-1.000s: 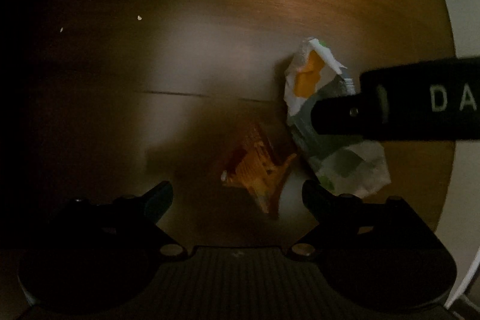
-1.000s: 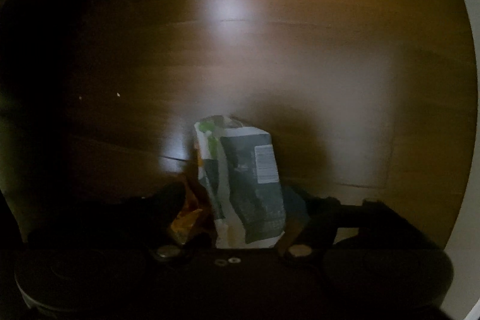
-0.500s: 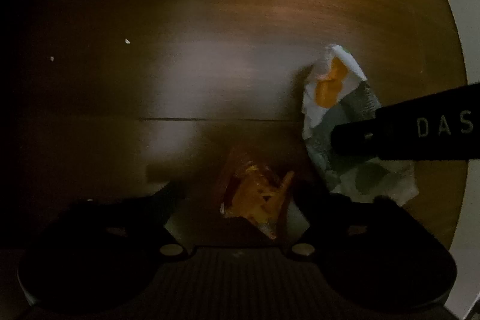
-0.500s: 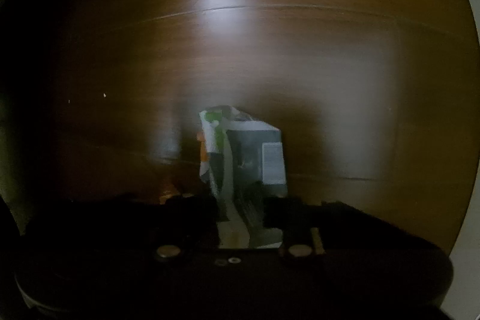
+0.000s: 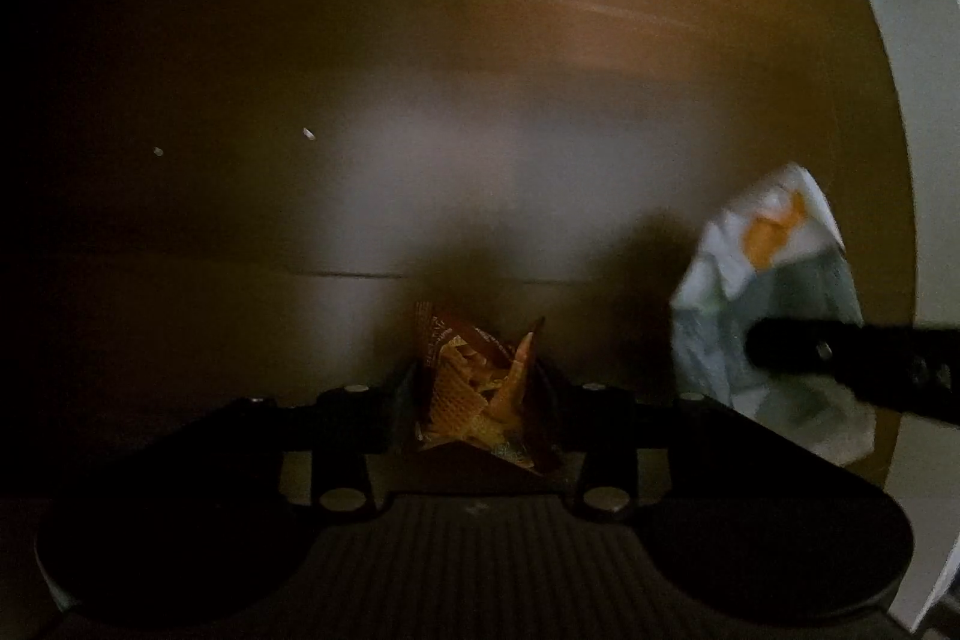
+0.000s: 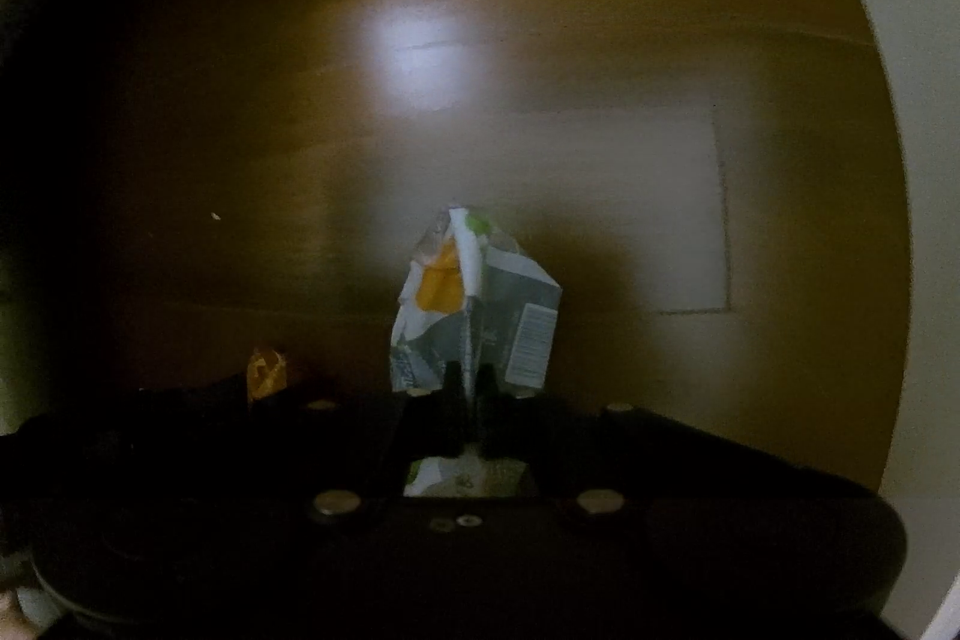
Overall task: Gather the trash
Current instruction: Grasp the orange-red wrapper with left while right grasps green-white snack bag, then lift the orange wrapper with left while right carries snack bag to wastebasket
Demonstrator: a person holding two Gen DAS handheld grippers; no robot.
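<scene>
Within the last second the left gripper (image 5: 477, 388) has clamped onto the orange snack wrapper (image 5: 474, 388) while the right gripper (image 6: 471, 388) pinches the crumpled white packet (image 6: 474, 304), both apparently lifted off the wooden floor (image 5: 420, 100), ready for binning.

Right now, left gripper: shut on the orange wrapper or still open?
Shut on it. In the left wrist view the left gripper has both fingers pressed against the crumpled orange wrapper, which sits pinched between them.
</scene>
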